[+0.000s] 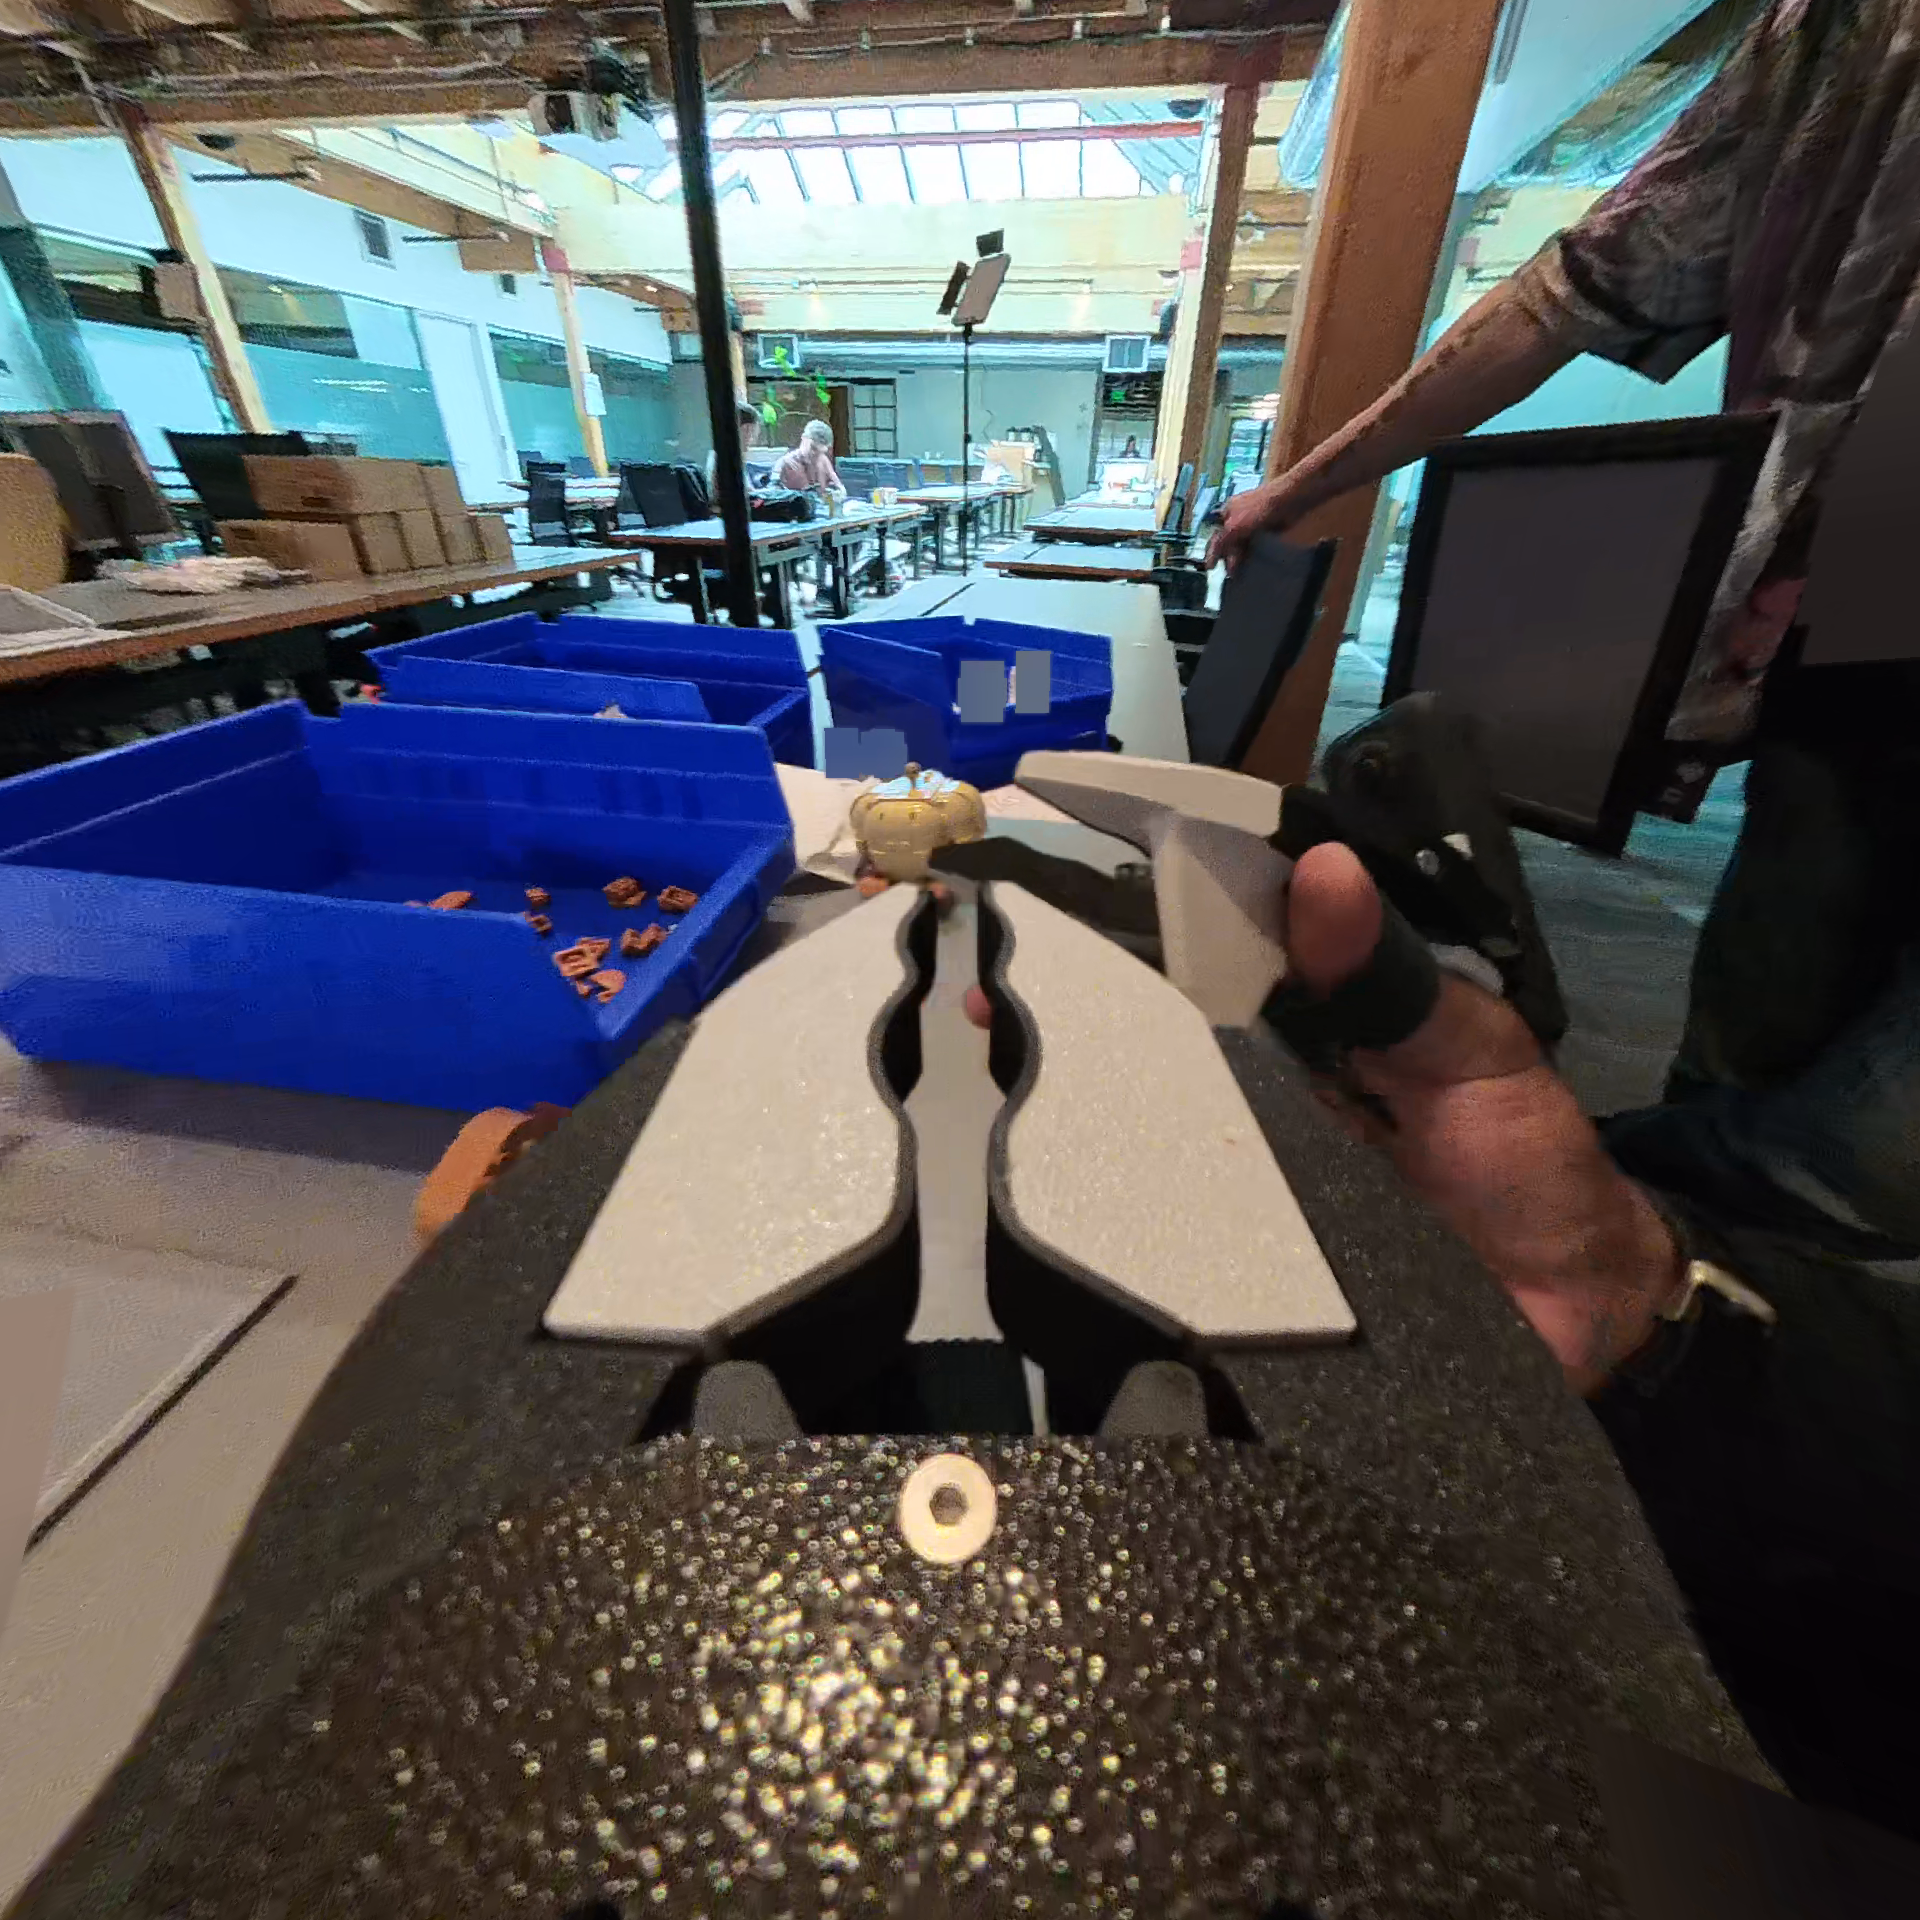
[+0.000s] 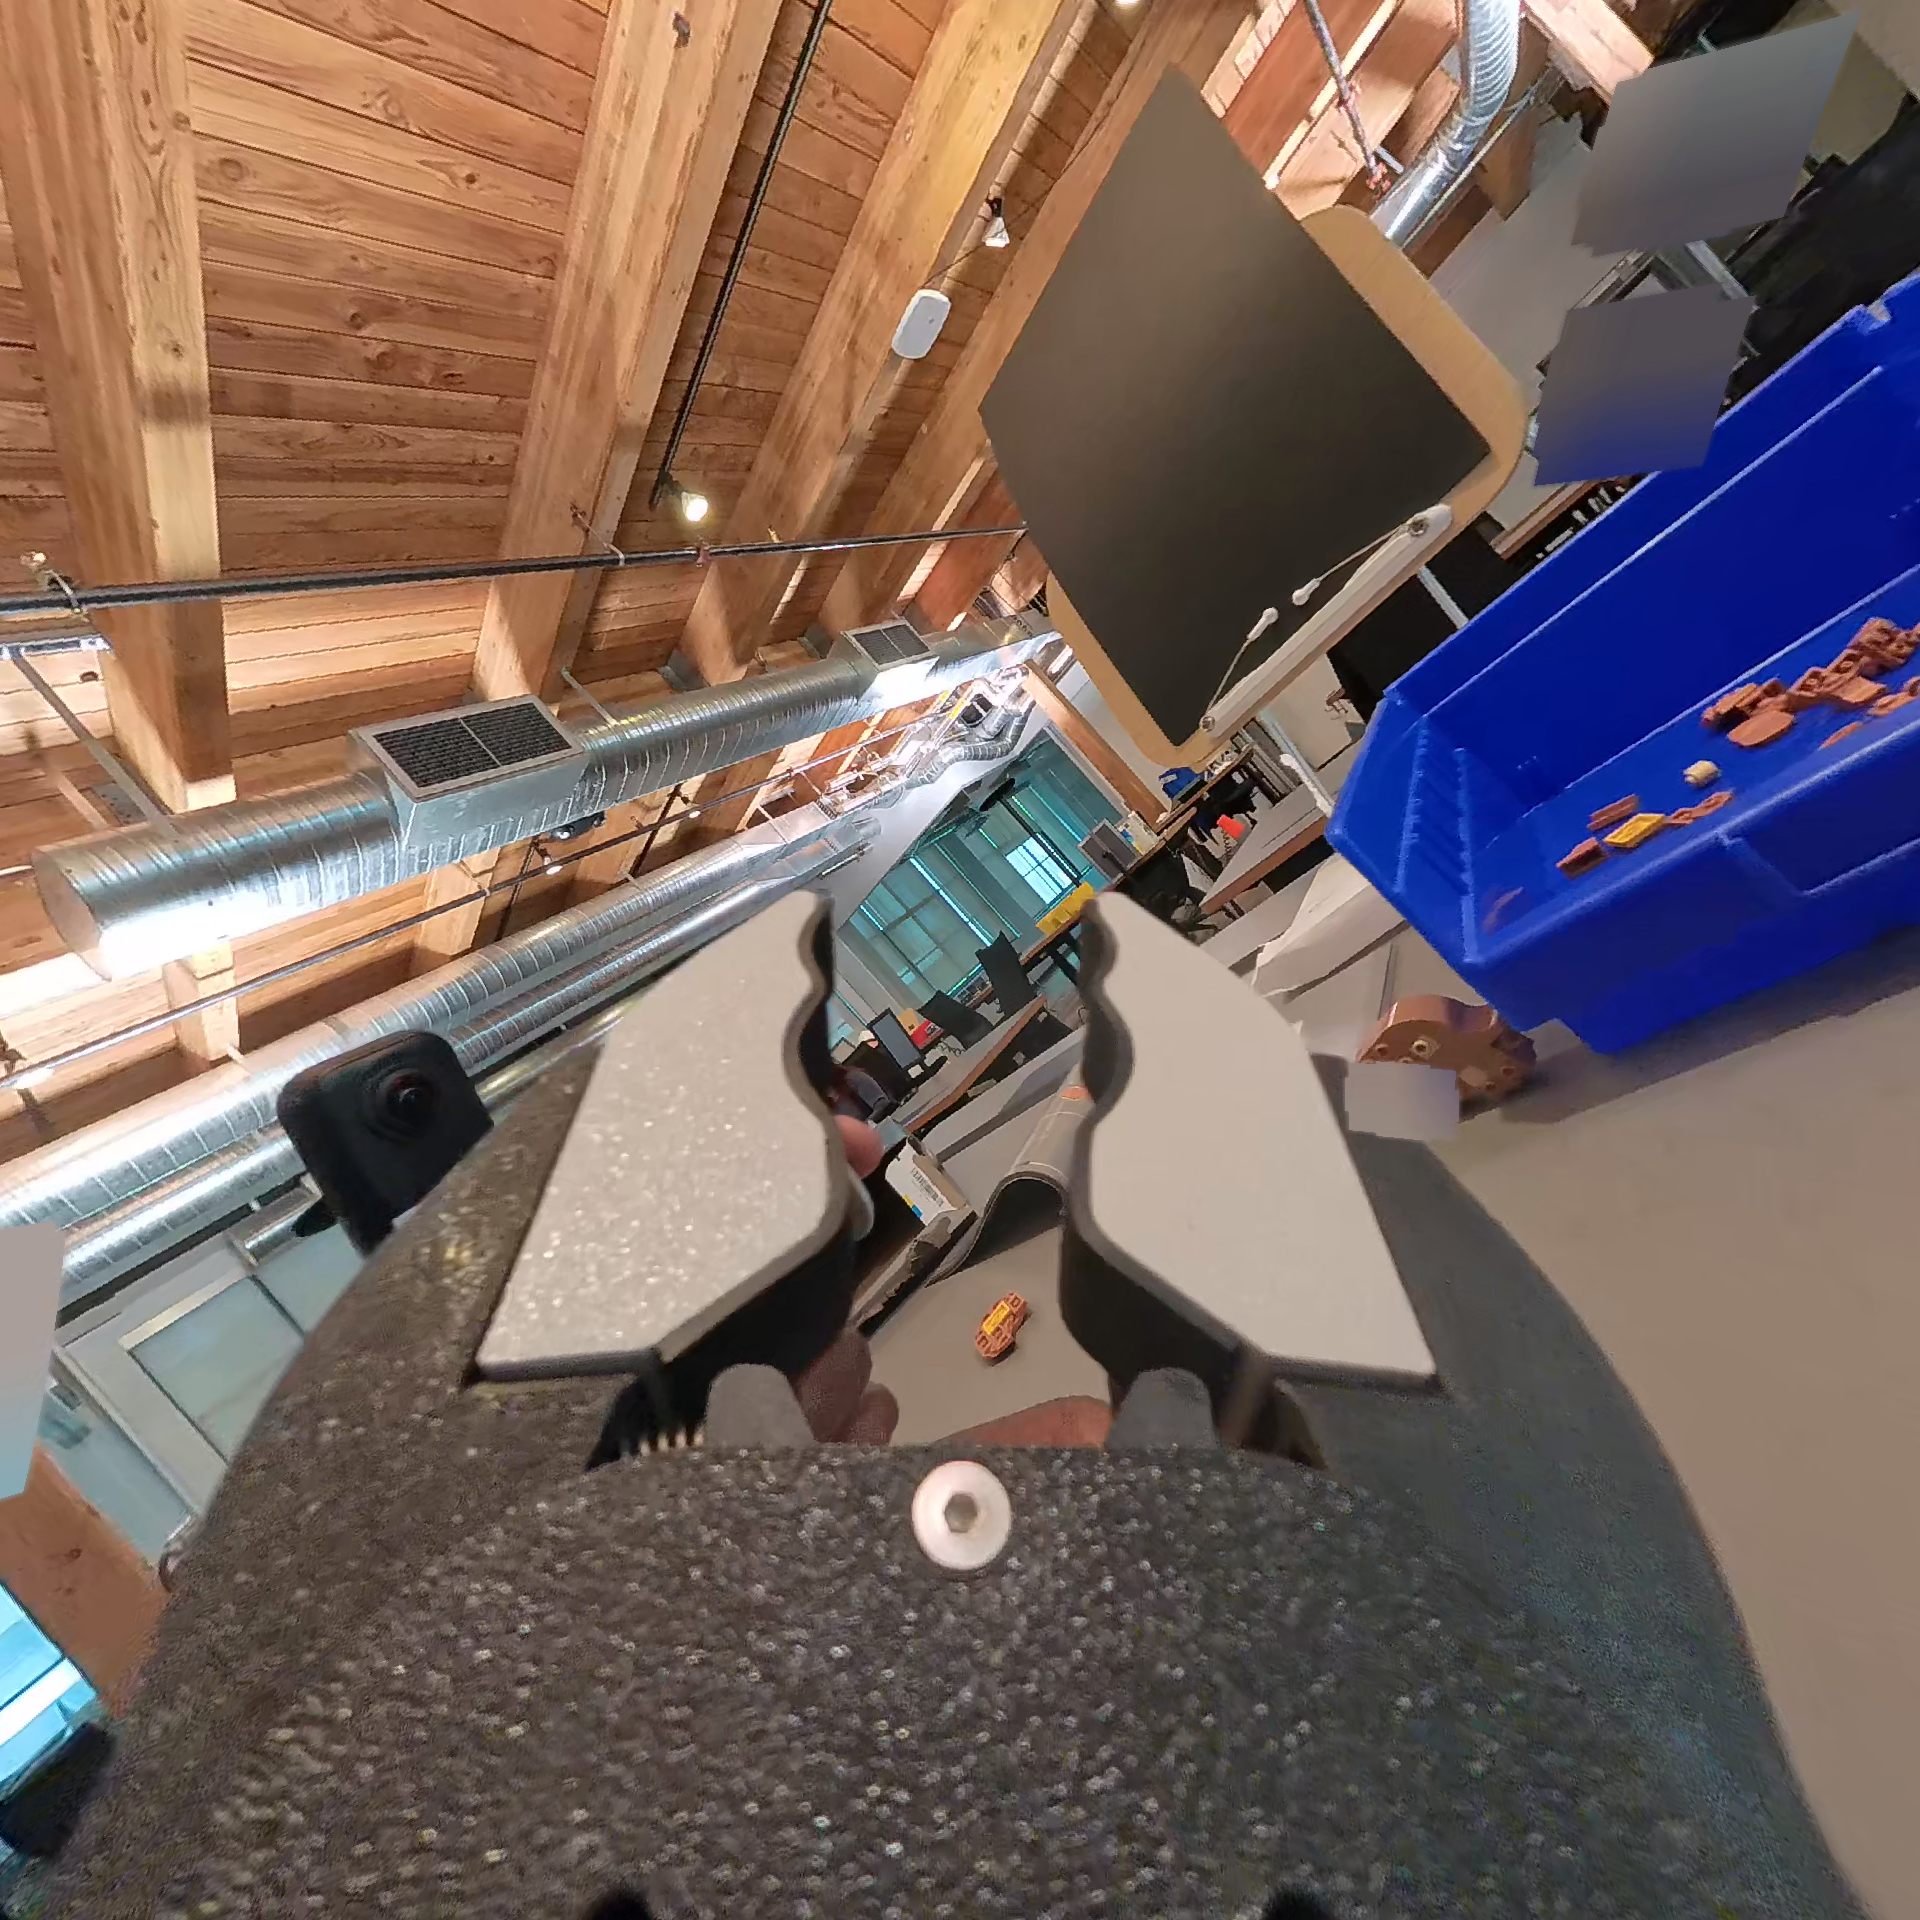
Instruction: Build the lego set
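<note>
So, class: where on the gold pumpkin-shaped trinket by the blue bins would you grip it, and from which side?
Grip the gold trinket across its round, ribbed body, low down, coming in level from the near side. It stands upright, its widest part is the middle, and the small knob on top looks too slim to pinch safely. The blue bin crowds its left side.

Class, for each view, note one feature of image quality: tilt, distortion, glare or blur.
Left wrist view: wide-angle bending bows the post and beams; the skylight is blown out. Right wrist view: horizon steeply tilted, the blue bin slanting; a ceiling lamp flares.
</note>
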`<act>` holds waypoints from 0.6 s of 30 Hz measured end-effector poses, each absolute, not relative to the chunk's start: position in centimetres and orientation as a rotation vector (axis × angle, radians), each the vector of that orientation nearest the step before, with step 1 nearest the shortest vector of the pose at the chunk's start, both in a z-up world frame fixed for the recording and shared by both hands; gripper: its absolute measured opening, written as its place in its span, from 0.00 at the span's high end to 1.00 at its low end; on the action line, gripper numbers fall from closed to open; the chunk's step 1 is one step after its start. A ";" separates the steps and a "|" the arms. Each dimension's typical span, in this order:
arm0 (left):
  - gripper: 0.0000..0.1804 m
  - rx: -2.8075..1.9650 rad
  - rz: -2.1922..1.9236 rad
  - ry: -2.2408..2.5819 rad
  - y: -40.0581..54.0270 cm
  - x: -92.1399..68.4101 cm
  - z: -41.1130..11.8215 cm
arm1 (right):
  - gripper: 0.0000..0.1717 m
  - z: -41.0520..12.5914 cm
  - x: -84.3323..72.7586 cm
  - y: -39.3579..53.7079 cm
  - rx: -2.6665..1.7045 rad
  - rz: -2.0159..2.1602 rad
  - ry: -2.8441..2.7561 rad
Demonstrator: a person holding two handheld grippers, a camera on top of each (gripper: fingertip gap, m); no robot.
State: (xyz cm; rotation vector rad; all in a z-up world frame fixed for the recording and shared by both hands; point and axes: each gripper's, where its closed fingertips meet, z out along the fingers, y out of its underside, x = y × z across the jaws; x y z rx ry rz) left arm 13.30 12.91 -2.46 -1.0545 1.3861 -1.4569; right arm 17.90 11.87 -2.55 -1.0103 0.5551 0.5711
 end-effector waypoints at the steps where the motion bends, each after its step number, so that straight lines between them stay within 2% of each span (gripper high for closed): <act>1: 0.95 -1.048 -1.399 1.376 13.9 13.2 -2.7 | 0.80 -2.5 17.8 11.8 -1.005 0.567 0.540; 4: 0.95 -1.041 -1.260 1.340 16.6 12.7 -3.1 | 0.97 -2.6 17.6 11.8 -1.002 0.538 0.504; 5: 0.95 -1.040 -1.235 1.317 17.5 12.5 -3.2 | 1.00 -2.8 17.6 11.9 -1.008 0.523 0.497; 10: 1.00 -1.048 -1.191 1.213 19.9 11.5 -4.8 | 1.00 -3.6 17.2 12.3 -1.043 0.460 0.459; 18: 1.00 -1.046 -1.204 1.184 20.5 11.3 -4.8 | 1.00 -3.5 15.6 12.7 -1.096 0.320 0.360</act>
